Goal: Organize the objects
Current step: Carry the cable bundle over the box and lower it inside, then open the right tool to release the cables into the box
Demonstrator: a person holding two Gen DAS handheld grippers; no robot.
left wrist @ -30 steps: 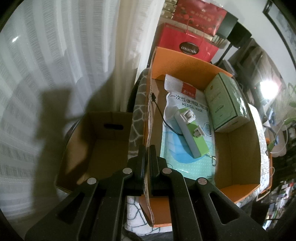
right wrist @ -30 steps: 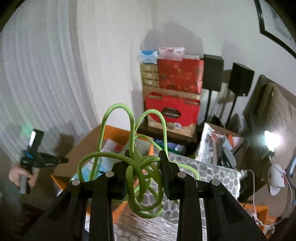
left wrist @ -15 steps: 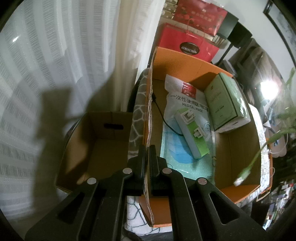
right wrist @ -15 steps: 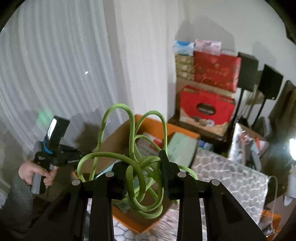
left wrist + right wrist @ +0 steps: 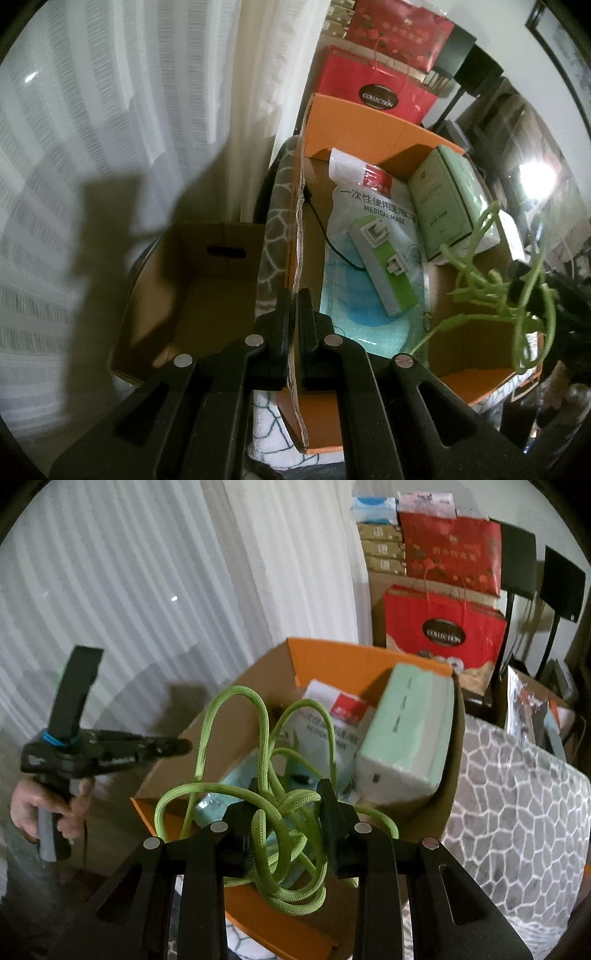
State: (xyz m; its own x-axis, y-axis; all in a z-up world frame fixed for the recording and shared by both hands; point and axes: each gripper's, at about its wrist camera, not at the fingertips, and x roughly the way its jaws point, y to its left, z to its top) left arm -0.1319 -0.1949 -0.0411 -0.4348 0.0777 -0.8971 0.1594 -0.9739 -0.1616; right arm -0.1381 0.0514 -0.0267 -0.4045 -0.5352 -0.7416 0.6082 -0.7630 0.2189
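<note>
An orange cardboard box (image 5: 354,122) holds a medical mask pack (image 5: 369,206), a green and white power strip (image 5: 384,266) and a mint green carton (image 5: 443,199). My left gripper (image 5: 293,295) is shut on the box's left wall, which runs up between its fingers. In the right wrist view it (image 5: 181,746) shows at the left, held by a hand. My right gripper (image 5: 288,794) is shut on a tangled green cord (image 5: 264,738). The cord hangs just above the box's near right part, where its loops (image 5: 491,291) dangle.
An open brown carton (image 5: 199,280) stands left of the orange box, against a white curtain (image 5: 147,110). A grey patterned cloth (image 5: 517,794) lies under and right of the box. Red gift bags (image 5: 443,627), stacked boxes and black speakers (image 5: 561,579) stand behind.
My right gripper has come down and closer to the orange box with the cord, whose loops have entered the left wrist view at the right. The left gripper has stayed put.
</note>
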